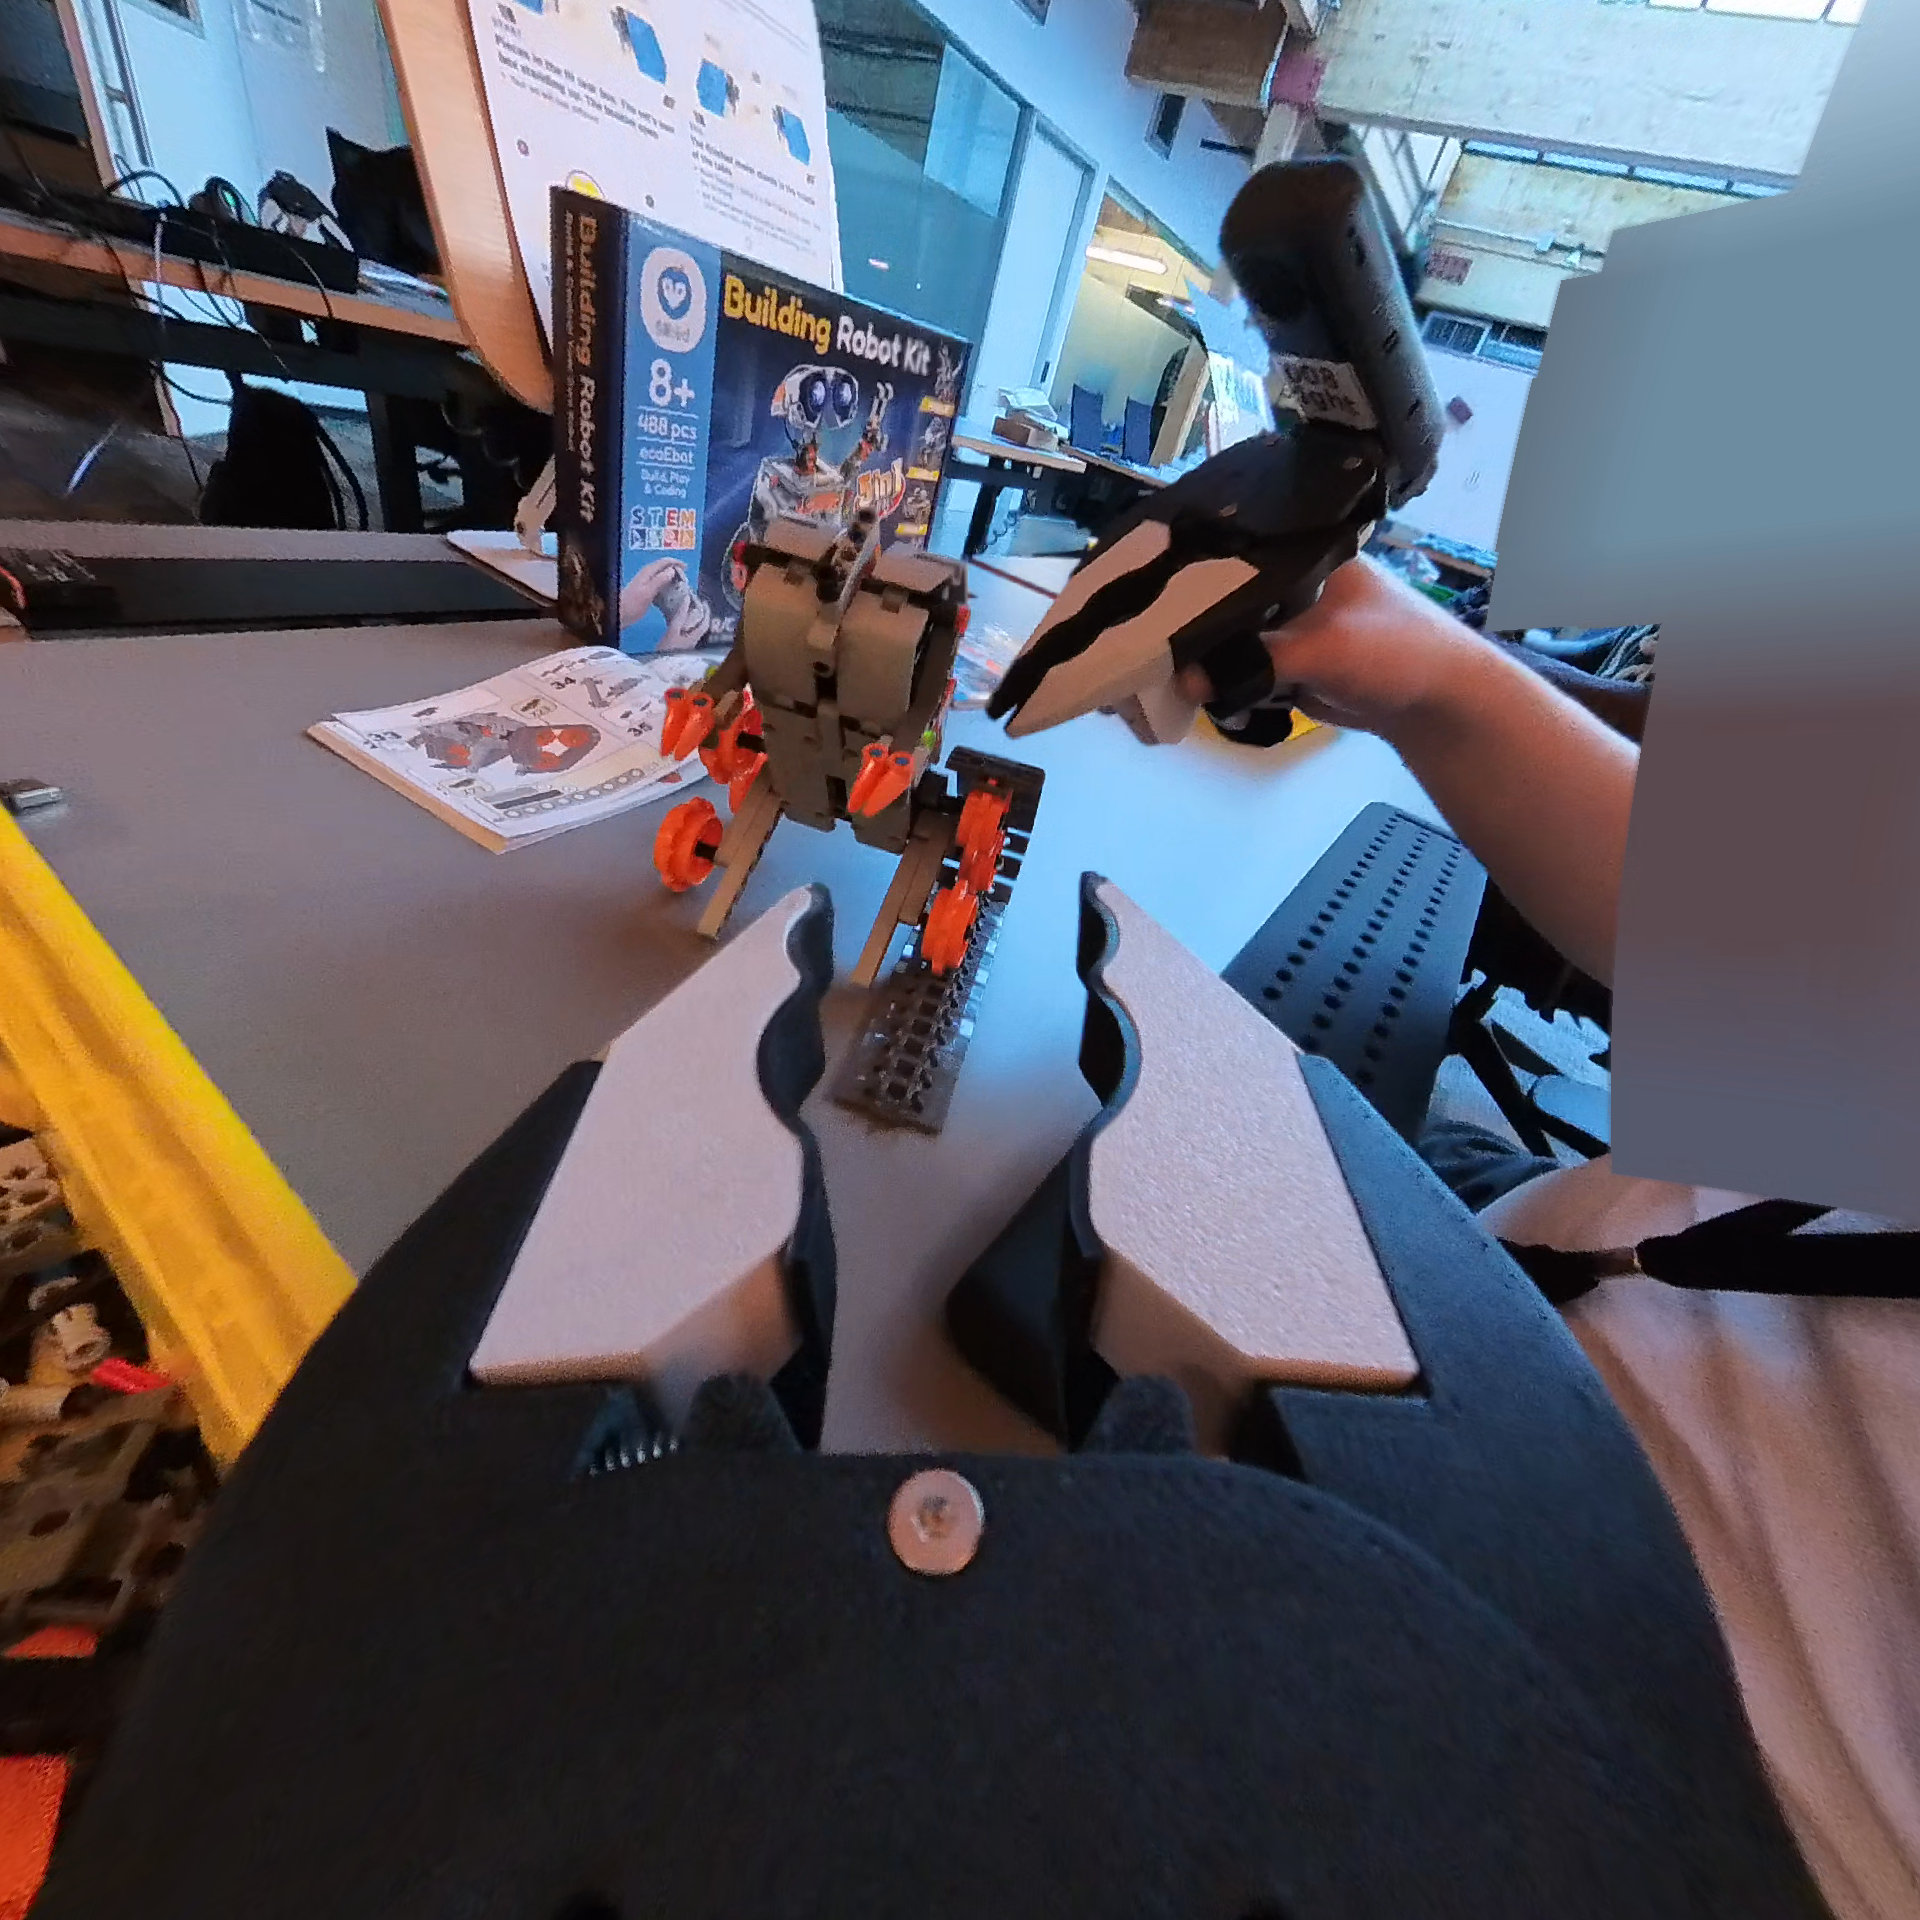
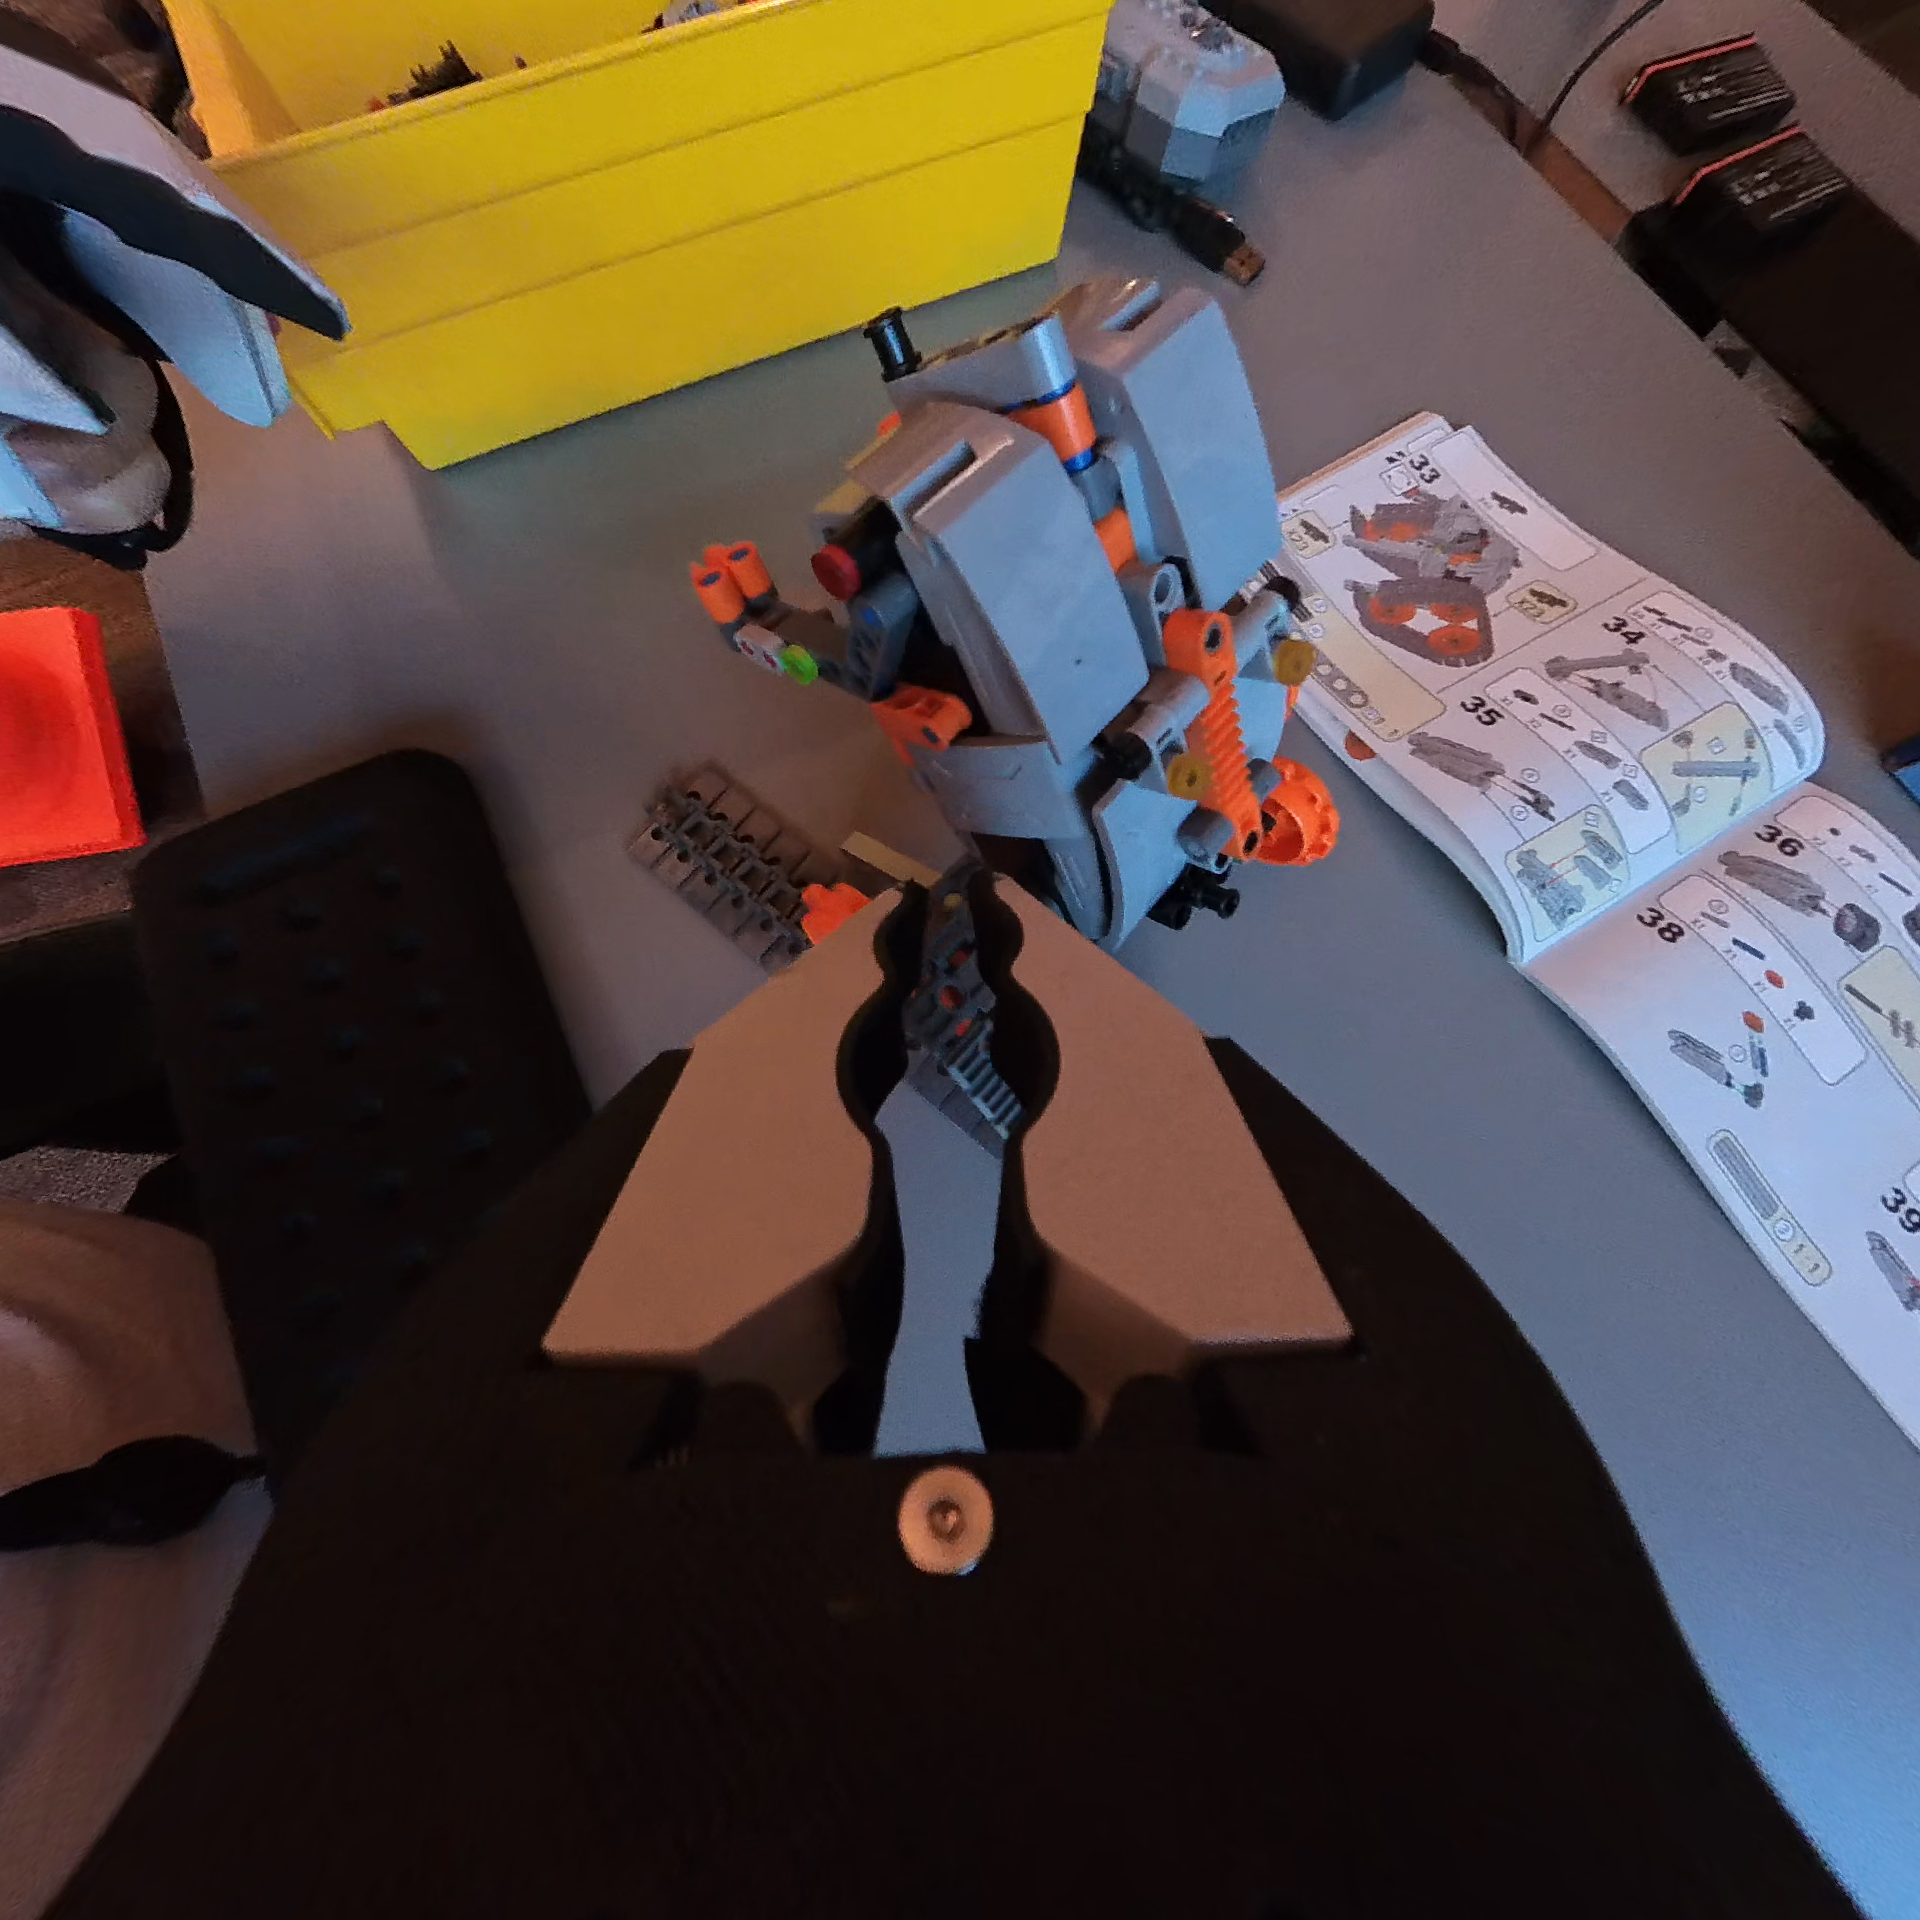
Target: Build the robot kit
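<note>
- The grey-and-orange brick model [image 1: 831,686] is standing upright on the grey table [image 1: 260,935], leaning on thin struts, with a loose track strip [image 1: 925,1029] lying just beside its base.
- The left gripper [image 1: 956,904] is hovering low, near the strip and in line with it, jaws spread wide and gripping nothing.
- The right gripper [image 1: 1003,717], carried by a person's hand [image 1: 1351,655], is hanging in the air just beside the model's upper body, fingers pinched almost together, apparently empty.
- An open instruction booklet [image 1: 520,738], a kit box [image 1: 748,436] and a yellow bin [image 2: 644,208] are sitting around the model.
</note>
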Motion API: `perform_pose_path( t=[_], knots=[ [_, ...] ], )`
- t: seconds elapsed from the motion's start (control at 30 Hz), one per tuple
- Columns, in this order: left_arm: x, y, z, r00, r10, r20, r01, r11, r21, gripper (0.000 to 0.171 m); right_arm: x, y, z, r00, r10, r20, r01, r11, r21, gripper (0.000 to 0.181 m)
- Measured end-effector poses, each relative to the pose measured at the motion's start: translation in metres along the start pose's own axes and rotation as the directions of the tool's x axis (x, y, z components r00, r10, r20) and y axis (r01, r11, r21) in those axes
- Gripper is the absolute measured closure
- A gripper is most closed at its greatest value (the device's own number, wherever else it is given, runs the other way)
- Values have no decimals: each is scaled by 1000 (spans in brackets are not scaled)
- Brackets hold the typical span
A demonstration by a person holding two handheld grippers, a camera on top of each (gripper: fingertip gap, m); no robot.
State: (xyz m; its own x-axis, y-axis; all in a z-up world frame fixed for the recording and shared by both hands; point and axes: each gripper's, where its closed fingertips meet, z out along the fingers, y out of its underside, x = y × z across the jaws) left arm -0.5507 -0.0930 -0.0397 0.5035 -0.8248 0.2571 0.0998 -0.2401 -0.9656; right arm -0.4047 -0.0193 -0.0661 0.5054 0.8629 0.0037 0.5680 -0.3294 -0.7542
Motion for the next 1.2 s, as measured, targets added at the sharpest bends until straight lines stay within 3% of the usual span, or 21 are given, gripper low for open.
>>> perform_pose_path(
  t=[0.13,0.37,0.53,0.8,1.03,1.2],
  knots=[
    [-6,21,0,1000,-9,14,10,996,-89,123,9,2,-10,999,-15,-34,16,999,33,173],
    [-7,63,13,997,43,69,-18,944,-331,124,8,8,-26,999,-38,4,37,979,203,168],
    [0,66,30,999,0,53,19,938,-345,133,9,22,-33,999,-43,6,40,955,294,165],
    [-16,91,41,989,76,126,-3,865,-501,123,4,44,-38,995,-72,64,48,946,319,160],
    [-22,106,48,987,106,123,-7,785,-620,126,-40,37,-25,963,-261,64,223,908,356,163],
    [-27,107,56,983,160,96,-59,755,-654,135,-61,46,5,925,-380,27,362,900,242,164]
  ],
)
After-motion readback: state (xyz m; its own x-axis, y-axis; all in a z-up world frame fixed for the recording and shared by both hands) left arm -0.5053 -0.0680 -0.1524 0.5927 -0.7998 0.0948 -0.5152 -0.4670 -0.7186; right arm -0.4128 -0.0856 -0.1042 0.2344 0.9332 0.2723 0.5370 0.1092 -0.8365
